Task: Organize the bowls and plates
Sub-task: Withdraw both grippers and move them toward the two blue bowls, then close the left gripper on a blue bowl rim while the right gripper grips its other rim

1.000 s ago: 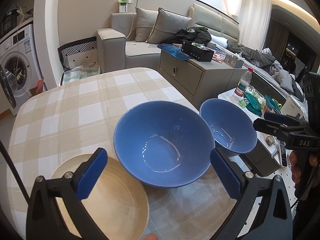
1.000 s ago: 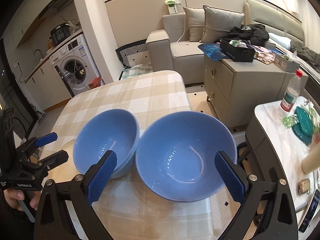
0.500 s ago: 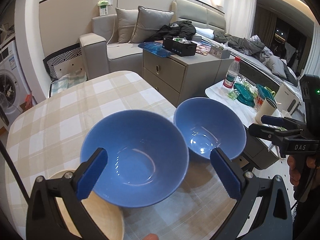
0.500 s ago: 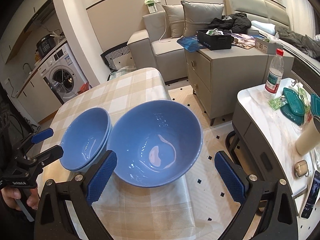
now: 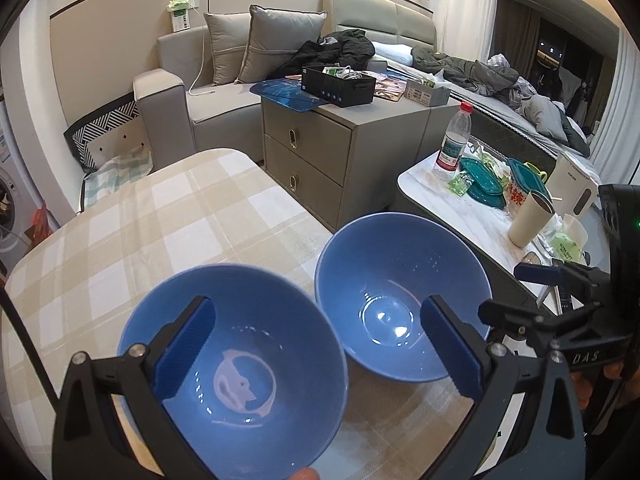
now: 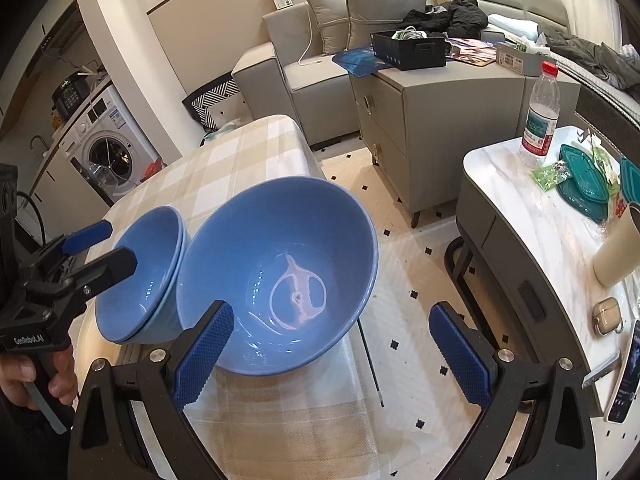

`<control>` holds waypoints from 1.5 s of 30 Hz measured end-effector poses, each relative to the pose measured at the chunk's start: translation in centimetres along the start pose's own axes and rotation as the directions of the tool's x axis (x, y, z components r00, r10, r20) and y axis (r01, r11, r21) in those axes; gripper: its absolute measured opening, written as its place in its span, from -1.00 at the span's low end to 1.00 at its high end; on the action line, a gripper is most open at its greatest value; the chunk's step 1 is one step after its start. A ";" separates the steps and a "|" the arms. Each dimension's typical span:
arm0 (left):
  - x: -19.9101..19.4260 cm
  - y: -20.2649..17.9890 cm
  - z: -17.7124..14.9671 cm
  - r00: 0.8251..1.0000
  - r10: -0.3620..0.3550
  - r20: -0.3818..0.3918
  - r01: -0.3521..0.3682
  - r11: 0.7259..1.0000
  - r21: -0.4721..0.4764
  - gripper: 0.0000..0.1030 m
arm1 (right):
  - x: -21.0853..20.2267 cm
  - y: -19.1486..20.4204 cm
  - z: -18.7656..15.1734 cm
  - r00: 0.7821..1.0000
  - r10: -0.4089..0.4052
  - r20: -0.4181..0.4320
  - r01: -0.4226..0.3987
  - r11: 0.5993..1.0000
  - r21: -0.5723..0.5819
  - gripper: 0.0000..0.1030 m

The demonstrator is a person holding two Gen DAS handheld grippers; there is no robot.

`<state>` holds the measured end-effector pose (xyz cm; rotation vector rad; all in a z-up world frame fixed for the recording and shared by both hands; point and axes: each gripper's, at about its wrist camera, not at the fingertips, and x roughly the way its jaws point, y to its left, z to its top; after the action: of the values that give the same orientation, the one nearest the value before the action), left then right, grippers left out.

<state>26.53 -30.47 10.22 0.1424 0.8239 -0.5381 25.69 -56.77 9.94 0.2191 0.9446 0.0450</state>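
Observation:
Two blue bowls stand side by side on the checked tablecloth (image 5: 168, 220). In the left wrist view the near bowl (image 5: 240, 352) lies low and left, the other bowl (image 5: 400, 300) to its right. My left gripper (image 5: 316, 344) is open, its left pad over the near bowl. In the right wrist view a large blue bowl (image 6: 288, 264) sits at the table's right edge, with what looks like two nested bowls (image 6: 148, 276) to its left. My right gripper (image 6: 332, 352) is open, its left pad over the large bowl's near rim.
A grey drawer cabinet (image 5: 316, 148) and a sofa (image 5: 208, 92) stand behind the table. A white side table (image 6: 560, 216) to the right holds a water bottle (image 6: 540, 112), teal lids and a cup. A washing machine (image 6: 104, 152) stands far left.
Both grippers have swung right and come closer over the bowls. The beige plate at lower left has dropped out of the left wrist view. The bowls stay on the table.

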 end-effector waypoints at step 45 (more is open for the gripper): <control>12.0 -3.1 3.5 0.962 -0.046 -0.270 0.086 0.987 0.136 0.29 | 4.4 0.4 0.0 0.997 0.031 -0.077 -0.028 0.999 0.045 0.71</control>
<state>33.87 -39.07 4.13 0.3290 1.0541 -0.6519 28.26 -55.79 6.48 0.2738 1.0207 0.0604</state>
